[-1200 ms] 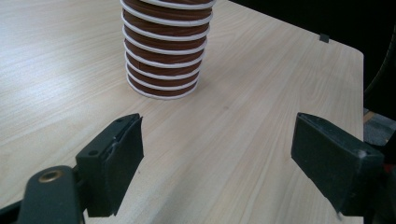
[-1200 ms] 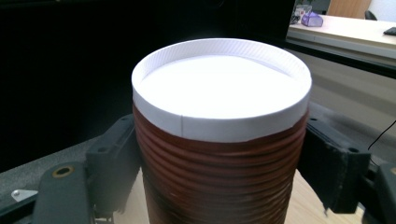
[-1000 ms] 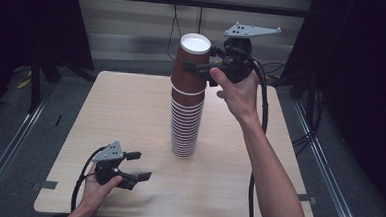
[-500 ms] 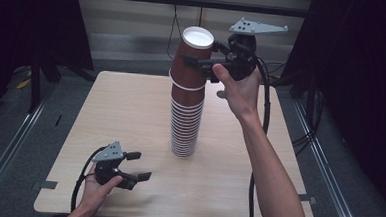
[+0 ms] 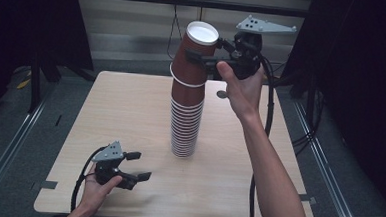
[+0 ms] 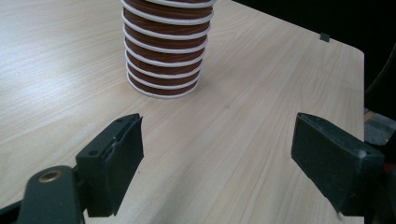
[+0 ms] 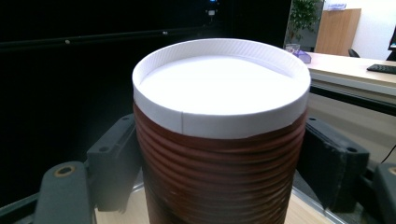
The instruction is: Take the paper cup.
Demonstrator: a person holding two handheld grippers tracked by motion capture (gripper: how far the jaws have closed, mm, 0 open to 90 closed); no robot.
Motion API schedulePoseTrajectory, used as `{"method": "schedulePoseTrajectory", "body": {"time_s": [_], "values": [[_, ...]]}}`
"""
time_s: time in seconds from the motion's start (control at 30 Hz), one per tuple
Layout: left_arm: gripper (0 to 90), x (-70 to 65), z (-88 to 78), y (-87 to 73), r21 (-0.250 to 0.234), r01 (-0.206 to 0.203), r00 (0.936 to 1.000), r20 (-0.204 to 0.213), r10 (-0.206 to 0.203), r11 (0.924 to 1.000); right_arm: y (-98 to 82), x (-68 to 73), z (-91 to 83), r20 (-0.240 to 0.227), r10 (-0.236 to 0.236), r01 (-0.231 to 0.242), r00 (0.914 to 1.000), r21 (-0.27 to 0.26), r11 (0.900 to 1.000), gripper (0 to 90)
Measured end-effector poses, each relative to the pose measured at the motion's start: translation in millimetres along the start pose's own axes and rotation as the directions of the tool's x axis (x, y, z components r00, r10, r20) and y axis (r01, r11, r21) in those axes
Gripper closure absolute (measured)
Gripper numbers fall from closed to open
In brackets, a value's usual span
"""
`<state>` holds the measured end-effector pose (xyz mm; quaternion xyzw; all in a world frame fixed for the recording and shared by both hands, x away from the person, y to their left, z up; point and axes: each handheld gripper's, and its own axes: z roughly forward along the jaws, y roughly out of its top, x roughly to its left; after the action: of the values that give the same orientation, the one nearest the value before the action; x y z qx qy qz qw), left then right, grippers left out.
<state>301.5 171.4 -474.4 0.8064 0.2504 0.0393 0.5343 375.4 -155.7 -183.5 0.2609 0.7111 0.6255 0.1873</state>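
Dark surroundings frame a pale wooden worktop (image 5: 130,115) that carries one tall stack of brown paper cups (image 5: 185,123), upside down, with white rolled rims ringing it like stripes. The stack stands near the middle of the worktop. Its top cup (image 5: 196,51) is tilted and lifted partly off the stack, its white base facing up and its brown wall ribbed. The right gripper (image 5: 211,59) pinches this cup, one jaw on each side. The left gripper (image 5: 138,165) rests at the worktop's near left corner, well apart from the stack, jaws spread on nothing.
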Motion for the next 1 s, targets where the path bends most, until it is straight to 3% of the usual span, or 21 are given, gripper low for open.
{"method": "schedulePoseTrajectory", "body": {"time_s": [0.63, 1.0], "values": [[16.9, -0.3, 0.0, -0.1, -0.001, -0.001, 1.0000, -0.002, 0.001, 1.0000, 5.6, -2.1, -27.3, 0.014, 0.003, -0.002, 0.9999, -0.084, 0.996, 21.7], [16.9, -0.4, 0.9, -0.3, 0.000, 0.001, 1.0000, 0.001, -0.001, 1.0000, 6.9, -7.7, -45.4, 0.045, 0.009, -0.005, 0.9989, -0.095, 0.995, 21.7]]}}
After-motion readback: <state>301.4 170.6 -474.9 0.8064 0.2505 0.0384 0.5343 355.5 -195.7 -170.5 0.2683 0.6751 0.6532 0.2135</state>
